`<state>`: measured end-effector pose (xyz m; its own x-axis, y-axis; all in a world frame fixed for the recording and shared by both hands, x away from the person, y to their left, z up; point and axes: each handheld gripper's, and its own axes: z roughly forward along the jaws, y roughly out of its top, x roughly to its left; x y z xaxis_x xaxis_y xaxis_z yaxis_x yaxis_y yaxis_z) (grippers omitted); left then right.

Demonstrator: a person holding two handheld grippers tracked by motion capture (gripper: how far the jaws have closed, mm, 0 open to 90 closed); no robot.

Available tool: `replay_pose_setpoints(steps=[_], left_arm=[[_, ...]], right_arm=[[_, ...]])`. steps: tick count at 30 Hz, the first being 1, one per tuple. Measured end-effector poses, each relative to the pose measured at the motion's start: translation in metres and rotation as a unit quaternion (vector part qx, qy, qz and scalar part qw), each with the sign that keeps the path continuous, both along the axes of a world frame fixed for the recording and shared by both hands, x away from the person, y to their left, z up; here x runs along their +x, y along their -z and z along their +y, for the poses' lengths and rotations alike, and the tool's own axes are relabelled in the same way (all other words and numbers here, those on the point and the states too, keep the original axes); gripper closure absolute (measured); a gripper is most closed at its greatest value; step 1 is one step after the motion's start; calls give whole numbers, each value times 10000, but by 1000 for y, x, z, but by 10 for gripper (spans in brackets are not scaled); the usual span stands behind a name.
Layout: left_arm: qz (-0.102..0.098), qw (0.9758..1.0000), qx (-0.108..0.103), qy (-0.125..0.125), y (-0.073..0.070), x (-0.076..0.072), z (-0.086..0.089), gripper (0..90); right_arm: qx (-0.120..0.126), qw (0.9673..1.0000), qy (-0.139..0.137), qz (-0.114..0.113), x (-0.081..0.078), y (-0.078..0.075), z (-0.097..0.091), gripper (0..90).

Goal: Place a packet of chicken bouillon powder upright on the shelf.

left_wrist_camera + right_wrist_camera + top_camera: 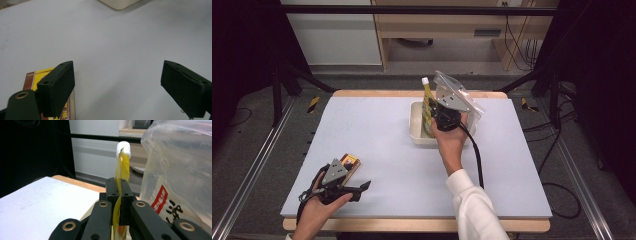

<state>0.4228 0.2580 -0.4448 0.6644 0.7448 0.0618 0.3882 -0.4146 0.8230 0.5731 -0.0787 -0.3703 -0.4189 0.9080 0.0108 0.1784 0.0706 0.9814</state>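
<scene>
High view: right gripper (438, 116) is pinching a yellow spouted pouch (428, 102) over the cream bin (416, 131), beside a clear bag (462, 97). Left gripper (362, 189) is idling, jaws spread, near the boxed item (350, 164), apparently awaiting packing.

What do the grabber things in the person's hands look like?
Each gripper, left and right, is black, with two flat-sided jaws on arms joined by brass-ringed pins. A grey three-cornered plate sits on top of each. A black cable trails from the right one. The right arm wears a white sleeve.
</scene>
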Motion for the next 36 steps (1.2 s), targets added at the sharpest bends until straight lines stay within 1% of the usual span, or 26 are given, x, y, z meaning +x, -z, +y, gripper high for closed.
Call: replay_pose_setpoints(steps=[2,4,6,9,11,12,13,15,18,20,23,24,26,28,29,30,31,32,34,35,36], left_arm=[[-13,10000,8,-18,-1,0,0,116],[-35,10000,22,-35,-1,0,1,114],[-66,9999,38,-66,-2,0,2,111],[-65,9999,73,-102,-2,1,3,106],[-86,9998,72,-148,-3,0,4,105],[-86,9998,75,-155,-3,0,5,104],[-74,9998,86,-176,-3,0,5,104],[-67,9997,103,-206,-4,1,6,102],[-26,9996,115,-244,-5,1,8,100],[-38,9996,135,-262,-6,1,9,99],[51,9996,78,-256,-7,2,11,89],[55,9996,93,-254,-8,2,11,84],[29,9996,99,-272,-10,2,12,75],[9,9996,97,-265,-13,3,13,68],[10,9996,117,-266,-13,3,13,66],[41,9995,136,-272,-14,4,12,65],[108,9994,193,-259,-15,5,11,64],[176,9990,320,-260,-16,6,11,64],[315,9974,564,-305,-19,9,11,67],[447,9962,669,-339,-20,12,11,72],[518,9955,716,-343,-20,14,12,72]], right_arm=[[40,9999,-47,100,-3,-2,-1,803],[1,10000,-27,68,-11,-7,-4,698],[-37,9999,-64,94,-18,-12,-7,602],[-248,9992,-185,234,-30,-17,-11,466],[-402,9984,-212,344,-42,-17,-14,393],[-426,9981,-247,373,-47,-16,-15,356],[-441,9978,-261,412,-52,-16,-15,337],[-569,9970,-262,448,-63,-12,-17,299],[-664,9959,-369,498,-79,-3,-20,263],[-742,9948,-437,543,-87,2,-21,246],[-763,9935,-557,637,-96,14,-23,213],[-822,9922,-634,688,-98,18,-23,206],[-1018,9893,-721,752,-103,25,-24,183],[-1006,9879,-819,855,-106,33,-26,147],[-1056,9860,-902,921,-107,38,-27,127],[-1064,9851,-944,971,-108,41,-28,120],[-1051,9843,-990,1016,-109,45,-28,125],[-1070,9833,-1032,1049,-110,48,-27,128],[-1182,9826,-1042,978,-114,53,-28,141],[-1232,9823,-1031,965,-116,55,-29,141],[-1237,9822,-1035,961,-118,56,-31,142]])
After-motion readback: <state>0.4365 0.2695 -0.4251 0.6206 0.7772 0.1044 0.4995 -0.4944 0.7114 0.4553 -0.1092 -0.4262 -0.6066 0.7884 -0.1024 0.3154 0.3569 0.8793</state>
